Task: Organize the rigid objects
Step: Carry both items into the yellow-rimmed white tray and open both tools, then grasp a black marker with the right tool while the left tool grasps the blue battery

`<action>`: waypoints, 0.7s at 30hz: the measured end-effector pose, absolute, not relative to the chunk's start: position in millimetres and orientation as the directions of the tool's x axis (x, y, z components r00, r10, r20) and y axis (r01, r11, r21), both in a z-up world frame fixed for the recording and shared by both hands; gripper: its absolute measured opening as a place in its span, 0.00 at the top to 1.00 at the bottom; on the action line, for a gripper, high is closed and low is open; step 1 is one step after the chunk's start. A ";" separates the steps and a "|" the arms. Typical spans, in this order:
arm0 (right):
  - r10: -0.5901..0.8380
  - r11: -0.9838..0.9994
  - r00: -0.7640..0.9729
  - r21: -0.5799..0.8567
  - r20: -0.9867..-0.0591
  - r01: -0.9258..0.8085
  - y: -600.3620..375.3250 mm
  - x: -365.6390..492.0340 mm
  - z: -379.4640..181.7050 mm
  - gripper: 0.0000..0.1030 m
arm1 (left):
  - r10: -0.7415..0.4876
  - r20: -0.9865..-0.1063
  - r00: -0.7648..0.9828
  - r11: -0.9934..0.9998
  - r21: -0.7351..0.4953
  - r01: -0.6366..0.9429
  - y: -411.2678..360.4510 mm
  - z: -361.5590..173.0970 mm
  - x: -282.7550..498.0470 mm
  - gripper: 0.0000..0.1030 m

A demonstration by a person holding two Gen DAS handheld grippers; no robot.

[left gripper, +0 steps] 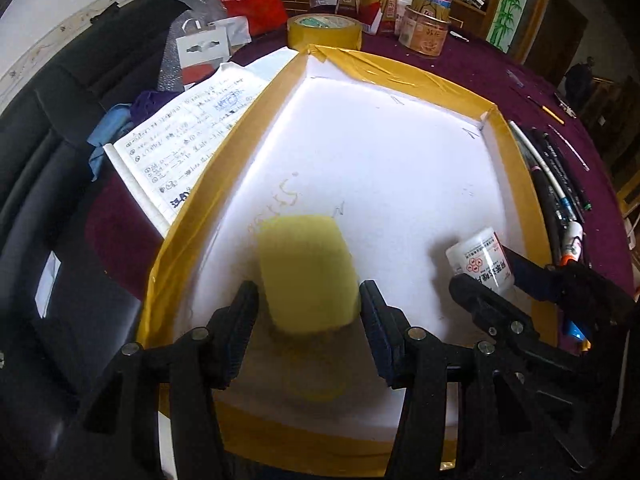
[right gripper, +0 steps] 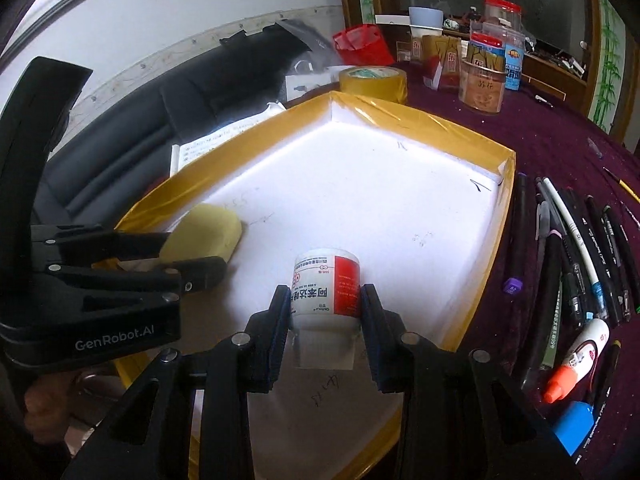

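A shallow white tray (left gripper: 400, 160) with a yellow taped rim (right gripper: 400, 120) lies on the purple table. My left gripper (left gripper: 308, 312) is shut on a yellow block (left gripper: 306, 272) and holds it over the tray's near left part; the block also shows in the right wrist view (right gripper: 204, 236). My right gripper (right gripper: 325, 312) is shut on a small white medicine bottle (right gripper: 326, 292) with a red and white label, over the tray's near right part. The bottle also shows in the left wrist view (left gripper: 480, 260), held by the right gripper (left gripper: 490, 276).
A row of pens and markers (right gripper: 576, 248) lies right of the tray, with a correction bottle (right gripper: 576, 360). A tape roll (left gripper: 324, 32), jars and boxes (left gripper: 424, 28) stand behind it. A written notebook (left gripper: 180, 136) and a black sofa (left gripper: 48, 140) are on the left.
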State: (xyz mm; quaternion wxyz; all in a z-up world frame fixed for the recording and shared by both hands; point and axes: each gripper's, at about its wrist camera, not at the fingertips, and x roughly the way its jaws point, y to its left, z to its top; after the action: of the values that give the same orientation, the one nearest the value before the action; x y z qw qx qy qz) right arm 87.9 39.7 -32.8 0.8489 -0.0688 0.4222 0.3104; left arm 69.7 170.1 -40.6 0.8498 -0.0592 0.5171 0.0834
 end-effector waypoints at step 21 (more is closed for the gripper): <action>0.603 0.795 0.552 0.485 -0.575 -0.363 -141.6 28.0 -3.8 0.39 | -0.126 -0.719 0.684 0.982 -0.189 -0.018 90.0 23.1 23.0 0.25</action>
State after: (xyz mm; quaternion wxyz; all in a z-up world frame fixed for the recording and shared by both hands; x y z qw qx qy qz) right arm 28.0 -141.6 -3.8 0.8669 0.1570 0.3823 0.2788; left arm 23.0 90.0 23.1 0.9130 -0.0907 0.3966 -0.0296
